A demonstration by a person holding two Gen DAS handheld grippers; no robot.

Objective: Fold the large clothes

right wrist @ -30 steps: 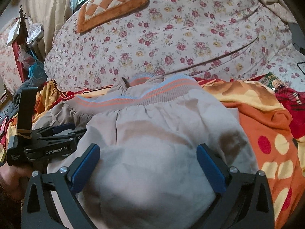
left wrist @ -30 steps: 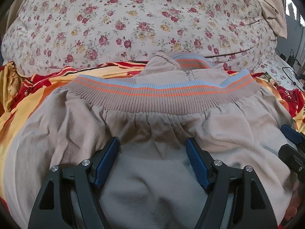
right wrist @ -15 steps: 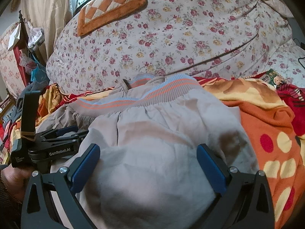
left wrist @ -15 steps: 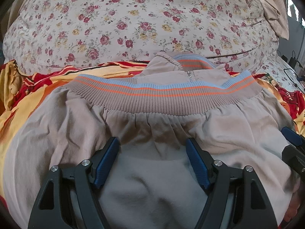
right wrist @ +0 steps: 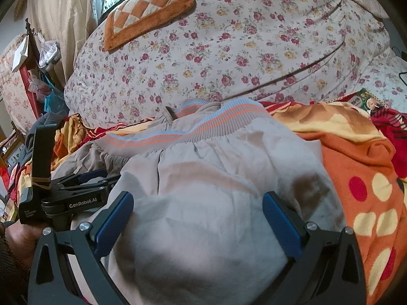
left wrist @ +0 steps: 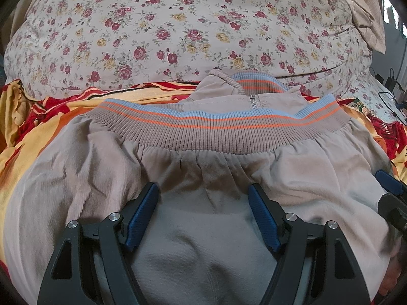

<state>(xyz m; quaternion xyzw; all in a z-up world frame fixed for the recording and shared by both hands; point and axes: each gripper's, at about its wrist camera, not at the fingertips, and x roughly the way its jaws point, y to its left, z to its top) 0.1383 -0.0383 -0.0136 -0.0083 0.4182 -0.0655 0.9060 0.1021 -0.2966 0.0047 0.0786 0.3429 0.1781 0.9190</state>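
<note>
A beige jacket with a ribbed hem striped blue and orange lies folded on the bed, collar and zip at the far side. It also shows in the right wrist view. My left gripper is open, jaws wide, low over the near fold of the jacket. My right gripper is open over the jacket's right half. The left gripper shows side-on at the left of the right wrist view. The right gripper's blue fingertip shows at the right edge of the left wrist view.
A large floral quilt is heaped behind the jacket. An orange, yellow and red blanket covers the bed under it. An orange checked cushion lies on the quilt. Clutter and a curtain stand at the far left.
Both grippers have stayed open over the jacket. The views have shifted only slightly; the jacket lies as before.
</note>
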